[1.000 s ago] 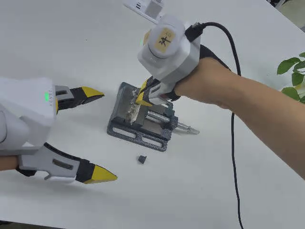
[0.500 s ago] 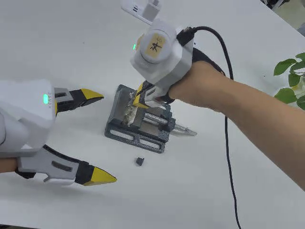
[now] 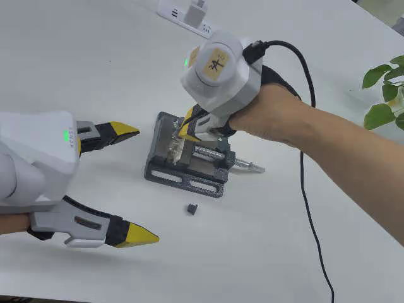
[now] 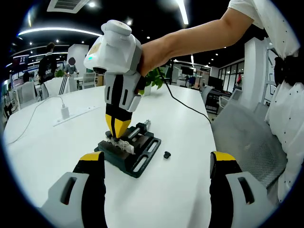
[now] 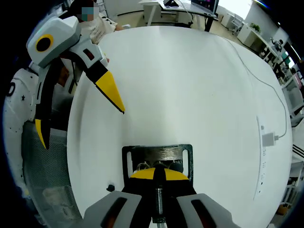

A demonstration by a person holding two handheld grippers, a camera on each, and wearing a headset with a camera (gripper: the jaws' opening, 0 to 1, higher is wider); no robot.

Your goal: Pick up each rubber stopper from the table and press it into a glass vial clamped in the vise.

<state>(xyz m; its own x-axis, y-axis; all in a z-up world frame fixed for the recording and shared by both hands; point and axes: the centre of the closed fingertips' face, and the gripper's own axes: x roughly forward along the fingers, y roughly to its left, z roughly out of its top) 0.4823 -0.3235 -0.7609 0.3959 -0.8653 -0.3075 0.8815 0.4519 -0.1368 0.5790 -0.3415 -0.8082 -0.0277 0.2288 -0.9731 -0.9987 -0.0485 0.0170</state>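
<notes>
**Head view.** Fingers [image 3: 123, 130] of the left gripper [image 3: 148, 184] are being held wide apart over the bench [image 3: 252, 259], to the left of the vise [image 3: 189, 169], with nothing between them. The right gripper [image 3: 184, 134] is being pointed down onto the vise, with its fingers drawn close together above the glass vials [image 3: 174, 149] clamped there. Whether a stopper is being pinched between those fingers cannot be told. One rubber stopper [image 3: 191, 208] is lying loose on the bench, near the front of the vise but apart from it. A power strip [image 3: 183, 12] is lying at the far edge, and a cable [image 3: 304, 177] is trailing from the right gripper.

**Left gripper view.** The left gripper [image 4: 156, 154] is being aimed at the vise [image 4: 135, 154] with its fingers spread and empty. The right gripper [image 4: 117, 134] is being pressed down from above at the vise's clamping faces. The loose rubber stopper [image 4: 166, 155] is lying beside the vise base.

**Right gripper view.** The right gripper [image 5: 157, 175] is being held narrow directly over the vise [image 5: 156, 154], between two rounded vial tops. The loose rubber stopper [image 5: 110, 188] is lying to one side. The left gripper [image 5: 83, 128] is being held open, well apart from the vise.

**Progress.** A pressing step is judged to be under way. At least one stopper is waiting to be picked up, and how many vials are already sealed cannot be told.
</notes>
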